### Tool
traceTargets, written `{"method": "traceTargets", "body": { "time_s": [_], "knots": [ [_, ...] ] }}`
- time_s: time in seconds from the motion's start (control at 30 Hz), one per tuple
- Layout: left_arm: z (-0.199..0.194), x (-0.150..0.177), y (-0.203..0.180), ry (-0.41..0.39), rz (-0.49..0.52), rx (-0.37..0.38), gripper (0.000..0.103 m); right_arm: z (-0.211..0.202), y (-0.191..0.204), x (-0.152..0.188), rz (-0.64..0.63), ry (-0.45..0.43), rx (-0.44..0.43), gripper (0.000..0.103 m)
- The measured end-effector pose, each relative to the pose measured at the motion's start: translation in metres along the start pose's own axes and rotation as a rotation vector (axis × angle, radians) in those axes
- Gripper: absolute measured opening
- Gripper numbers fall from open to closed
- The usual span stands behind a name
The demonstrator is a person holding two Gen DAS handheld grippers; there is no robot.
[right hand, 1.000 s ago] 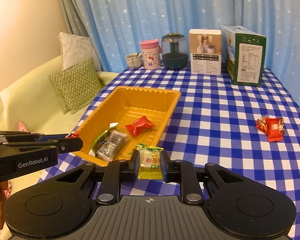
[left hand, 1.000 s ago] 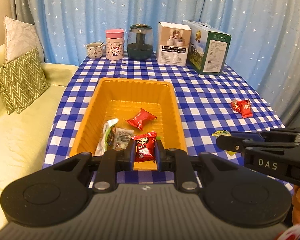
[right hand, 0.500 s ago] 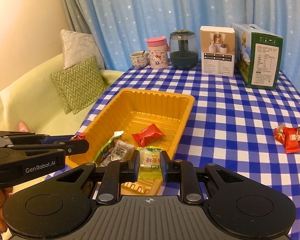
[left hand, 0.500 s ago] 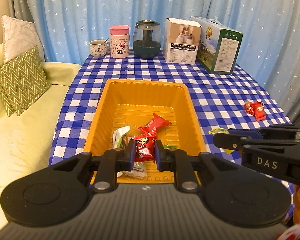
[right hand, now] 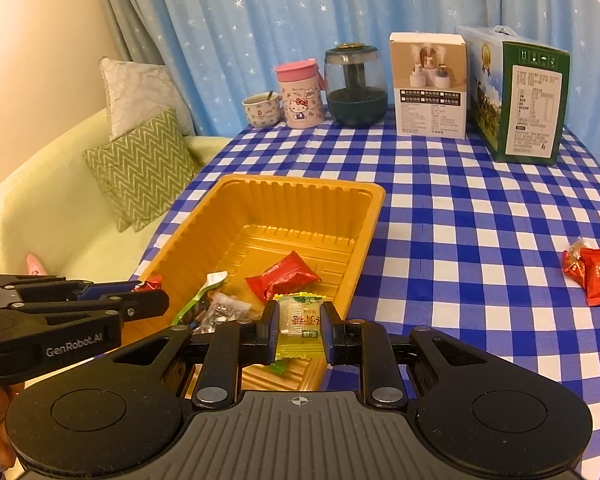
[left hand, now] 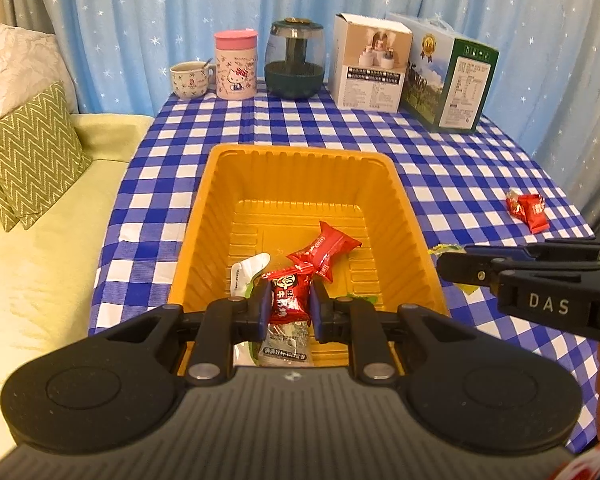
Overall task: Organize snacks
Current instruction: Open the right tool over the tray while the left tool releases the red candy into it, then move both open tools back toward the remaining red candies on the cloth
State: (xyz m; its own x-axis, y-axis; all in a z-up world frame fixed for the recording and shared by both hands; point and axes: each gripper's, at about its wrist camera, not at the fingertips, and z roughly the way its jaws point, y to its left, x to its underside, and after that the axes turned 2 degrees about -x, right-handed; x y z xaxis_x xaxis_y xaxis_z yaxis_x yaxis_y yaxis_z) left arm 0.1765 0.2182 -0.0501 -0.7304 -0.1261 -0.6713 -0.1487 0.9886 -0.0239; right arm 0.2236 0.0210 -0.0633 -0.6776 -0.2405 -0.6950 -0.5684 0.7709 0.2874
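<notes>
An orange tray [left hand: 204, 208] [right hand: 364, 240] sits on the blue checked tablecloth. Inside it lie a red snack packet [left hand: 326, 246] [right hand: 284, 276], a clear packet [right hand: 224, 312] and a green-and-white wrapper [left hand: 246, 270]. My left gripper [left hand: 286, 304] is shut on a red candy packet [left hand: 288, 300] above the tray's near end. My right gripper [right hand: 300, 324] is shut on a yellow candy packet [right hand: 300, 320] over the tray's near right corner. Each gripper shows side-on in the other's view. Two red packets [left hand: 528, 208] [right hand: 592, 272] lie on the cloth at the right.
At the table's far edge stand a cup [left hand: 188, 78], a pink mug [left hand: 236, 66], a dark glass jar [left hand: 294, 64], a white box [left hand: 370, 66] and a green box [left hand: 448, 80]. A yellow-green sofa with cushions [left hand: 28, 156] lies left. Blue curtains hang behind.
Both grippers have moved forward and slightly down, from the tray's near edge to over its near end, each still holding its packet.
</notes>
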Motion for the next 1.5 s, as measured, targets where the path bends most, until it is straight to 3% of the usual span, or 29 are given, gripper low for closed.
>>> {"method": "traceTargets", "body": {
  "time_s": [0.03,0.1,0.6,0.83,0.87,0.93,1.5],
  "knots": [
    [0.002,0.000,0.000,0.004,0.004,0.001,0.021,0.002,0.000,0.000,0.001,0.001,0.000,0.022],
    [0.004,-0.001,0.000,0.002,0.009,-0.008,0.037,0.003,-0.001,0.000,0.003,0.001,-0.001,0.022],
    [-0.013,0.008,0.017,-0.010,-0.026,-0.058,0.039,0.006,0.008,-0.005,0.005,0.002,-0.036,0.022],
    [-0.019,0.013,0.021,-0.011,-0.048,-0.066,0.047,0.015,0.009,-0.009,0.061,0.029,-0.124,0.024],
    [-0.020,0.015,0.022,-0.012,-0.051,-0.066,0.048,0.015,0.008,-0.008,0.074,0.029,-0.118,0.028],
    [-0.023,0.016,0.022,-0.014,-0.056,-0.063,0.050,0.012,0.003,-0.008,0.105,0.025,-0.114,0.053],
    [-0.068,0.031,-0.023,-0.041,-0.068,-0.032,0.064,-0.071,-0.031,0.031,0.121,-0.015,0.057,0.055]
  ]
}}
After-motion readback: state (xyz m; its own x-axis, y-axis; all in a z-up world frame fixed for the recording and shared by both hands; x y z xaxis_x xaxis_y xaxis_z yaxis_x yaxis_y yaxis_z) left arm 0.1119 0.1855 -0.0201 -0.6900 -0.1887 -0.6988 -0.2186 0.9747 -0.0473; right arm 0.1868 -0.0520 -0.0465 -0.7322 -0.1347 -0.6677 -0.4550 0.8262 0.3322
